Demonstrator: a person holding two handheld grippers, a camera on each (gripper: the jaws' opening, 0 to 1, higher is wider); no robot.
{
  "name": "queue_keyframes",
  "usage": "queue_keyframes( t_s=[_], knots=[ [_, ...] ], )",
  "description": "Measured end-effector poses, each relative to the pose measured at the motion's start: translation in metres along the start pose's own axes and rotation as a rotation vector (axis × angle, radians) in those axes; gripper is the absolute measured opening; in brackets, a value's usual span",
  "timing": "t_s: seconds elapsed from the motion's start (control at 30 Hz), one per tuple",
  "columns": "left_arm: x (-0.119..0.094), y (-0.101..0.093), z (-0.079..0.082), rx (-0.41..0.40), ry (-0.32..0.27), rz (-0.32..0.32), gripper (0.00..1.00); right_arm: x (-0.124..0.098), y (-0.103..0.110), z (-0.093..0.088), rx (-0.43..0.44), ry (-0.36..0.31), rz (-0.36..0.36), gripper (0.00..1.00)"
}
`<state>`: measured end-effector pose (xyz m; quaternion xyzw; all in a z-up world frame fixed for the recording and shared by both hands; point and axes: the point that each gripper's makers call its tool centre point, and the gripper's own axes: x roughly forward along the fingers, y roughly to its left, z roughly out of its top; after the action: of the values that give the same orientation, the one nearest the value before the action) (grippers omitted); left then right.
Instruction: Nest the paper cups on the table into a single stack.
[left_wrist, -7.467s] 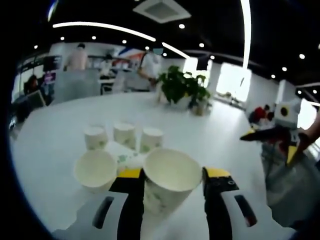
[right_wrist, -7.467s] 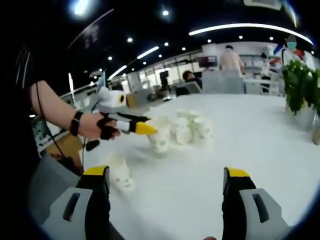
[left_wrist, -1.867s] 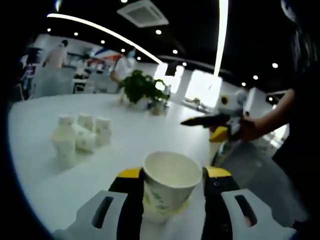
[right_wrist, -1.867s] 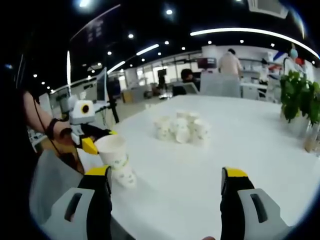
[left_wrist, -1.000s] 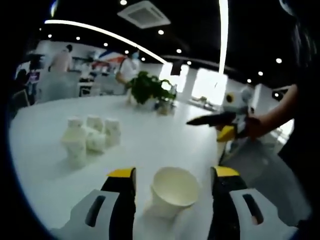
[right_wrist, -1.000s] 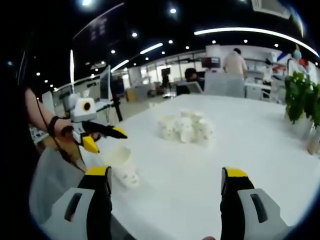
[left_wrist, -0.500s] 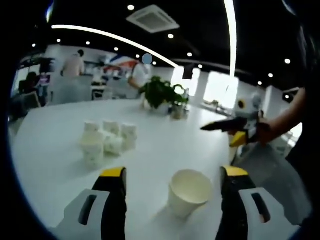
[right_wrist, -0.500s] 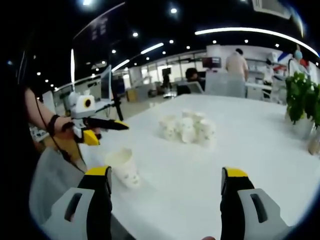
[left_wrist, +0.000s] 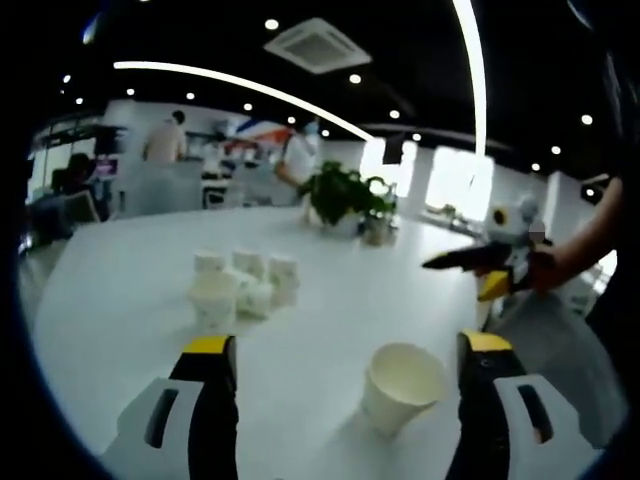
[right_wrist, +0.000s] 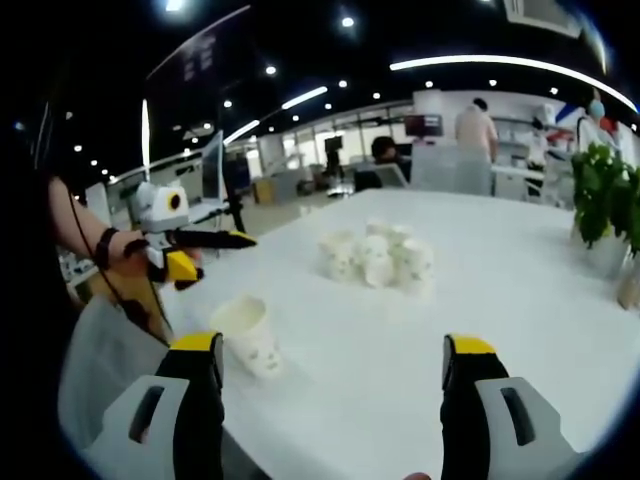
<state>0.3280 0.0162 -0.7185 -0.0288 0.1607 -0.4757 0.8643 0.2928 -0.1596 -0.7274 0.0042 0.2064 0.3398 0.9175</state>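
Note:
A white paper cup (left_wrist: 400, 385) with a green print stands upright near the table's edge, just ahead of my open left gripper (left_wrist: 348, 345) and toward its right jaw. Nothing is between the jaws. A cluster of several similar cups (left_wrist: 245, 285) sits farther out on the white table (left_wrist: 110, 300). In the right gripper view the same lone cup (right_wrist: 250, 335) stands by the left jaw of my open, empty right gripper (right_wrist: 335, 345), with the cluster (right_wrist: 375, 255) beyond. The left gripper (right_wrist: 215, 252), held by a hand, hovers left of and above the cup.
Potted plants (left_wrist: 340, 195) stand at the table's far side, also seen as plants (right_wrist: 600, 195) at the right. The right gripper (left_wrist: 465, 272) hangs over the table's near right edge. People and desks fill the office background. Bare tabletop (right_wrist: 520, 300) lies between the lone cup and the cluster.
My left gripper opened, let go of the cup near the table's edge, and drew back and up from it. The right gripper has stayed still.

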Motion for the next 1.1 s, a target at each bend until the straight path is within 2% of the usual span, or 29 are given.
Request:
queue_keyframes(
  t_s=[0.2,0.33,0.93,1.1],
  knots=[
    [-0.002,0.004,0.002,-0.003,-0.012,0.026,0.98,0.000,-0.001,-0.001,0.002,0.003,0.001,0.89],
    [-0.005,0.009,0.003,0.002,-0.014,0.047,0.98,0.000,-0.001,0.001,0.003,0.000,0.000,0.89],
    [-0.010,0.014,-0.004,-0.016,0.000,0.058,0.98,0.004,-0.002,0.001,0.000,0.008,0.009,0.89],
    [-0.014,0.017,-0.008,-0.016,0.005,0.068,0.98,0.006,-0.004,0.006,-0.005,0.006,0.018,0.89]
  ],
)
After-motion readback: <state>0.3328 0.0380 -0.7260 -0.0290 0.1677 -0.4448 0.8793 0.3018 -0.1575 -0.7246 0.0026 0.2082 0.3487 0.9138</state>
